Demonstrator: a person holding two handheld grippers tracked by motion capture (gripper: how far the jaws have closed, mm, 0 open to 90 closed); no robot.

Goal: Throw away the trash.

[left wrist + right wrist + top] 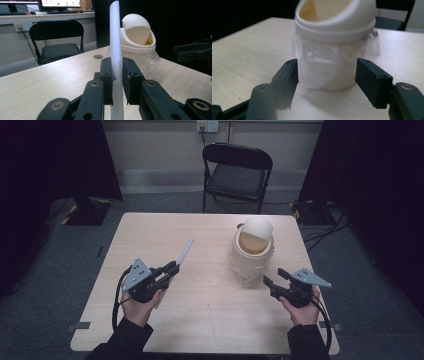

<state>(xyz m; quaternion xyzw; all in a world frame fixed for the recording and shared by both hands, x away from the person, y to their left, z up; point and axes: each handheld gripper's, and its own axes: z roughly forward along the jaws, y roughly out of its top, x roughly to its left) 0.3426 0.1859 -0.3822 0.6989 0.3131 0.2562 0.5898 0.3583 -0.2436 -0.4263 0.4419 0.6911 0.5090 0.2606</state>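
Observation:
A long white strip (185, 252) is pinched between the jaws of my left gripper (172, 268), over the table's left half. In the left gripper view the strip (115, 32) stands upright between the shut pads of that gripper (117, 67). A small cream bin (252, 247) with a domed swing lid and a clear plastic liner stands right of centre. My right gripper (274, 276) sits just right of the bin's base, open. In the right gripper view its jaws (327, 72) stand wide in front of the bin (334, 30) without touching it.
The light wooden table (150, 235) has free surface at the front and left. A black folding chair (237, 172) stands behind the far edge. Dark curtains and cables flank the table. The bin (137, 35) and the right gripper (192, 50) appear beyond the strip.

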